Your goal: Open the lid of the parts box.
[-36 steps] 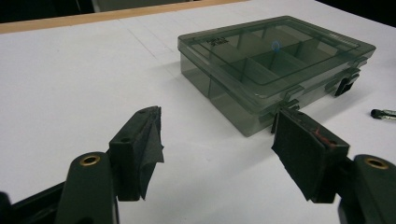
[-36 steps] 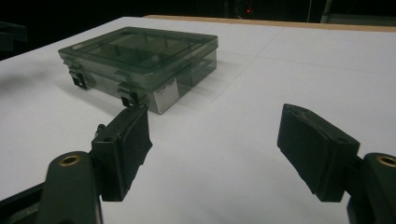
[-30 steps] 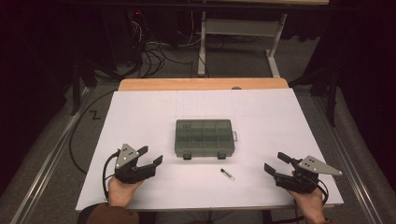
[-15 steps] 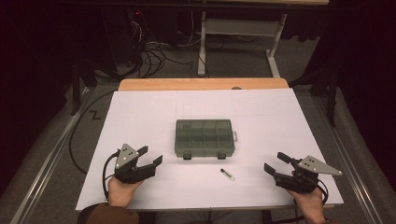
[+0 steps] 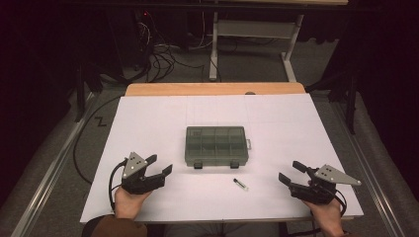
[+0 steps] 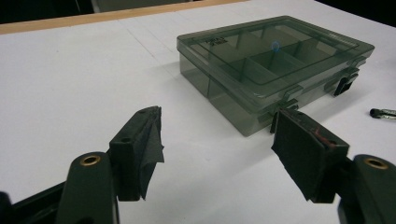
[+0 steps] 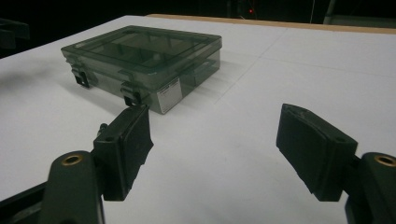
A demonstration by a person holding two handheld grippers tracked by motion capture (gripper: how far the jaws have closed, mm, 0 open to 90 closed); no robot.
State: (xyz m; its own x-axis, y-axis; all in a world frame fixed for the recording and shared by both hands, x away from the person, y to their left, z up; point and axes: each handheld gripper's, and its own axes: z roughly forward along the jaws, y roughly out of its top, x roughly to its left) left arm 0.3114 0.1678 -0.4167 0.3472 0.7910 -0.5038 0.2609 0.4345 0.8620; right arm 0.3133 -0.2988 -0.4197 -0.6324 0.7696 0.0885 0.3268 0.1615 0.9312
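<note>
A smoky green plastic compartment box (image 5: 216, 145) lies shut at the middle of the white table, its two latches facing the person. A small dark cylinder with a light tip (image 5: 240, 183) lies on the table just in front of the box, right of its latches. My left gripper (image 5: 159, 164) rests open near the front left, jaws empty, pointing toward the box (image 6: 273, 65); the small cylinder (image 6: 383, 113) lies off to its right. My right gripper (image 5: 291, 172) rests open near the front right with nothing between its jaws, and the box (image 7: 142, 58) is ahead to its left.
The white sheet (image 5: 148, 123) covers the table, with a wooden edge (image 5: 212, 89) at the far side. Beyond it stand a metal desk frame (image 5: 257, 29) and tangled cables (image 5: 158, 49) on the dark floor. A rail (image 5: 49, 173) runs along the left.
</note>
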